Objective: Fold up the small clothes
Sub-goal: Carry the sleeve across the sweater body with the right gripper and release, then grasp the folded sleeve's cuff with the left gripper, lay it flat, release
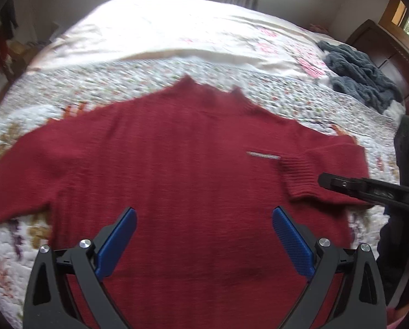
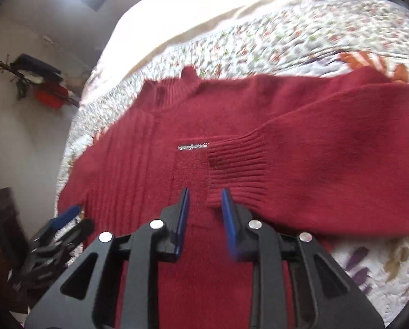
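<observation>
Nearest, the left gripper [image 1: 204,235] is held wide open and empty above the lower body of the red sweater [image 1: 160,170]. The right gripper [image 2: 205,219] is seen with its fingers narrow, holding nothing, just in front of the ribbed cuff [image 2: 237,170]. That sleeve is folded across the chest. The soft, thick knit is spread flat on the flowery quilt [image 1: 67,87], neck pointing away. Far off, a grey bundle [image 1: 360,74] is seen.

Red sweater [image 1: 177,159] hem cut off at six o'clock behind the claws; chest label [image 2: 192,147] lettering blurred, unreadable.
</observation>
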A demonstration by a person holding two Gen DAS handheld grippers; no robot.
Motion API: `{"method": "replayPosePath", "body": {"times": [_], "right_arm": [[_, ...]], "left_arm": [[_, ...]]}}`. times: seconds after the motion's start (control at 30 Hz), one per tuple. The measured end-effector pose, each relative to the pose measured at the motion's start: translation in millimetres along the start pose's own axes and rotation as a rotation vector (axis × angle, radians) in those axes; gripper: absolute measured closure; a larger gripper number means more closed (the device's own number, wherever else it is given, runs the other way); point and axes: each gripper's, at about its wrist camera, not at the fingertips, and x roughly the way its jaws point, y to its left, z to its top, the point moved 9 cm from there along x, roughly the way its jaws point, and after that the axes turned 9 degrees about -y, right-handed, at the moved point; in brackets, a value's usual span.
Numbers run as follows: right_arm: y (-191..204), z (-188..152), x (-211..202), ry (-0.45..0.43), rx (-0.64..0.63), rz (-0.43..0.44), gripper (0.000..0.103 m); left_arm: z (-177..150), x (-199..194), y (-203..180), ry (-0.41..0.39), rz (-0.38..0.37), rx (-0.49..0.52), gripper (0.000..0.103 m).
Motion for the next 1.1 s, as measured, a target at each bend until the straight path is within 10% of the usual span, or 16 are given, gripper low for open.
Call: {"method": "replayPosePath", "body": {"times": [0.37,0.53,0.73,1.1], "right_arm": [[-84,-24,-77,-0.113,0.102,-0.071,0.078],[-108,-37,-86,-0.136,0.143,-0.087,0.078],[-127,-42,-90,-0.147,0.182,-0.108,0.078],[-126,-27,-92,-0.161,0.197,-0.125,0.075]], "left_arm": [[-17,88,-104,0.25,-0.285,-0.17,0.018],[-22,117,-120,0.316,-0.294,-0.218,0.051],[-11,113,-121,0.256,-0.23,-0.153,0.082],[41,42,-72,0.02,-0.234,-0.154,0.089]]}}
